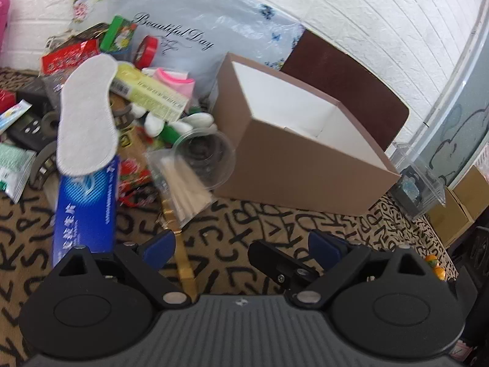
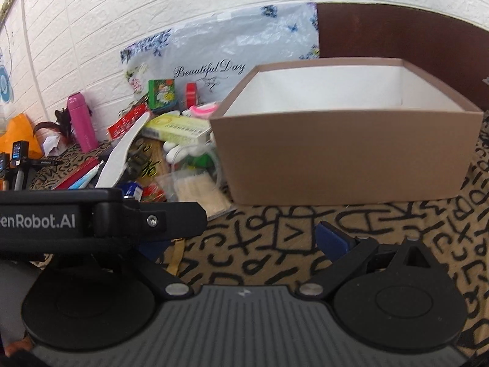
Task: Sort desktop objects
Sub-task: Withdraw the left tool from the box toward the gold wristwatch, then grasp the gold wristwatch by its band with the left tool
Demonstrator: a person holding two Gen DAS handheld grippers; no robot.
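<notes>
Through the left wrist camera we see our left gripper (image 1: 241, 249) low over the letter-patterned tablecloth (image 1: 269, 223), its jaws spread wide with only cloth between them. Ahead and left of the left jaw, a blue carton (image 1: 85, 211) lies with a white insole (image 1: 87, 113) resting across its far end. Straight ahead of the jaws sits a clear bag of wooden sticks (image 1: 186, 180), touching a clear plastic cup (image 1: 204, 159) tipped on its side. Beyond these a yellow-green box (image 1: 152, 91) tops the heap of clutter. Ahead and right of the jaws stands the open brown cardboard box (image 1: 293, 165), its white interior showing nothing inside.

In the right wrist view, our right gripper (image 2: 241, 238) also has its jaws wide and holds nothing; the left gripper's black body crosses in front of its left jaw. The same box (image 2: 342, 156) stands just ahead, slightly right.
</notes>
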